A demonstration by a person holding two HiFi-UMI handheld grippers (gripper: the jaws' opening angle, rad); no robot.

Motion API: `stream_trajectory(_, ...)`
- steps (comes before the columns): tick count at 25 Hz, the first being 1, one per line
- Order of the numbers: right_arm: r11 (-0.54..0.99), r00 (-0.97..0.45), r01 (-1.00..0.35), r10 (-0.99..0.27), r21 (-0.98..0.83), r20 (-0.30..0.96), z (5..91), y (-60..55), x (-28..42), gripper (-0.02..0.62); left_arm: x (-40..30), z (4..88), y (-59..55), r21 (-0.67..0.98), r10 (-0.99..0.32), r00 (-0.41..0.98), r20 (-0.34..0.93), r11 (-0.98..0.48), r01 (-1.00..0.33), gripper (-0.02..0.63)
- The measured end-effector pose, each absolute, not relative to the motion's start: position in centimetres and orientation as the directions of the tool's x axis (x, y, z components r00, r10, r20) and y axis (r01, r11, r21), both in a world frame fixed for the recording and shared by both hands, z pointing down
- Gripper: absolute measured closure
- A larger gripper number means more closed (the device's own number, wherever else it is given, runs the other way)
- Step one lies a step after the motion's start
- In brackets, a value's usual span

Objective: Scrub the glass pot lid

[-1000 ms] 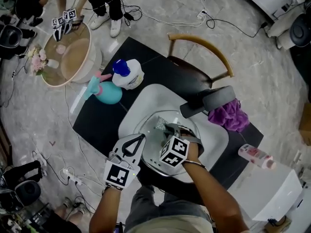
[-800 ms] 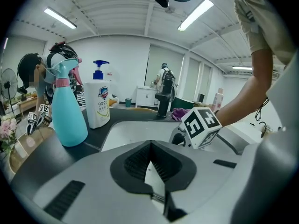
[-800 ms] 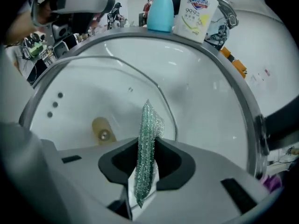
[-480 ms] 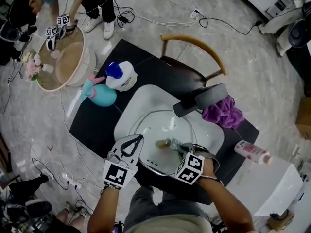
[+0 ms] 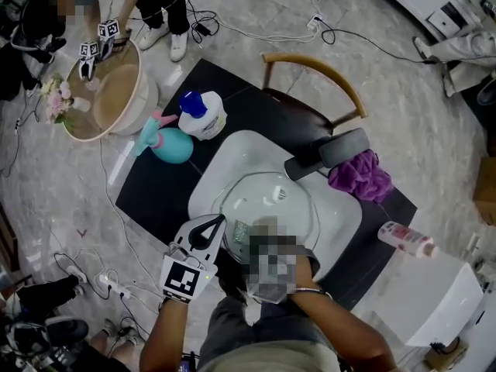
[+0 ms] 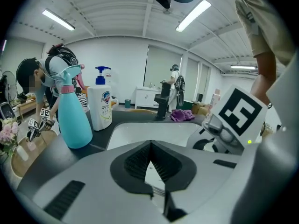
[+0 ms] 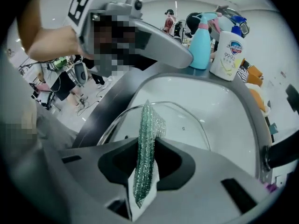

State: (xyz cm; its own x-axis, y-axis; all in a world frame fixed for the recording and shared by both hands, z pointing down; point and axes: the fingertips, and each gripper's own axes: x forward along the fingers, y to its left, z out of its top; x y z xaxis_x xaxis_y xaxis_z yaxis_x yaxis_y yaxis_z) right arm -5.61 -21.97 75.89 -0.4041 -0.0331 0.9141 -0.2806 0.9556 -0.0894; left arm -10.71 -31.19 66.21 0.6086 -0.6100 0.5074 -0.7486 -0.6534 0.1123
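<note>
The glass pot lid lies in the white sink, its knob near the middle. My left gripper is at the lid's near left rim, and in the left gripper view the left gripper is shut on that thin rim. My right gripper is shut on a green glittery scrub sponge, which stands upright against the lid. In the head view a blurred patch covers the right gripper; only the sponge shows, on the lid's near left part.
A teal spray bottle and a white pump bottle stand on the black counter left of the sink. A black faucet, purple cloth and pink bottle are on the right. A wooden chair stands behind.
My right gripper drew the sponge from the lid's middle toward me, then left to the near left part. The left gripper kept its hold on the rim.
</note>
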Motion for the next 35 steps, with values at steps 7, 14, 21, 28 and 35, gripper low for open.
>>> stream_trajectory(7, 0.947, -0.367, -0.314, -0.059, -0.064, 0.929, 78.0, -25.8, -4.9, 0.505, -12.5, 66.1, -30.0, 0.116, -0.627, 0.586, 0.514, -0.625, -0.772, 0.594)
stream_trajectory(14, 0.938, -0.277, -0.339, -0.029, -0.070, 0.960, 78.9, -22.7, 0.8, 0.505, -12.4, 66.2, -29.6, 0.122, -0.619, 0.589, 0.519, -0.628, -0.768, 0.594)
stream_trajectory(21, 0.936, -0.344, -0.324, 0.019, -0.138, 0.939, 75.4, -17.9, 0.7, 0.505, -10.9, 66.3, -29.6, 0.129, -0.595, 0.608, 0.525, -0.651, -0.748, 0.594)
stream_trajectory(28, 0.964, -0.432, -0.244, -0.011, -0.106, 0.902, 74.2, -18.5, -4.7, 0.505, -9.9, 66.2, -29.3, 0.123, -0.587, 0.618, 0.522, -0.665, -0.736, 0.594)
stream_trajectory(35, 0.979, -0.406, -0.200, -0.053, -0.032, 0.913, 76.9, -24.9, -7.2, 0.505, -10.9, 65.7, -29.1, 0.160, -0.607, 0.590, 0.533, -0.612, -0.774, 0.594)
